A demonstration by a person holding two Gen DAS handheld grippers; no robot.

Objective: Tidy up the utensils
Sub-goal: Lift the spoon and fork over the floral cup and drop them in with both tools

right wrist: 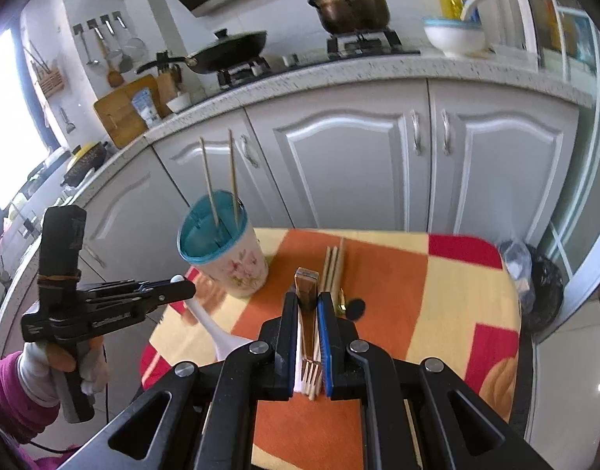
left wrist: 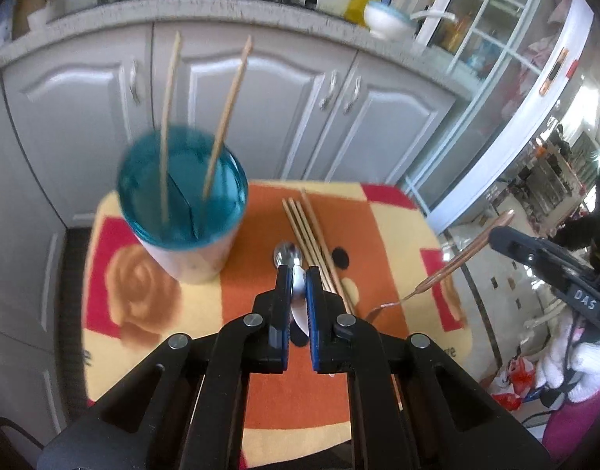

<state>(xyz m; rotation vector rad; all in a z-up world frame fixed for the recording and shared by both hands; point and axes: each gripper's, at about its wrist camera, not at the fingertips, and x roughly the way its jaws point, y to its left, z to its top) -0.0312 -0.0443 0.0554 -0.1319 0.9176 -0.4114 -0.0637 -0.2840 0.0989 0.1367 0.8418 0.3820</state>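
A floral cup with a blue inside (left wrist: 182, 203) stands at the table's back left with two chopsticks (left wrist: 221, 117) upright in it; it also shows in the right wrist view (right wrist: 225, 250). My left gripper (left wrist: 298, 274) is shut on a white spoon (left wrist: 298, 297), seen from the side in the right wrist view (right wrist: 211, 327). My right gripper (right wrist: 308, 301) is shut on a copper-handled fork (right wrist: 309, 333); the fork (left wrist: 456, 260) is held above the table's right side. Several loose chopsticks (left wrist: 311, 239) lie on the table beside a metal spoon (left wrist: 287, 255).
The table (left wrist: 260, 391) has an orange, yellow and red cloth. Grey cabinets (right wrist: 339, 164) stand behind it under a counter with a stove, pans, a bowl (right wrist: 454, 37) and an oil bottle. A black bin bag (right wrist: 538, 293) stands at the right.
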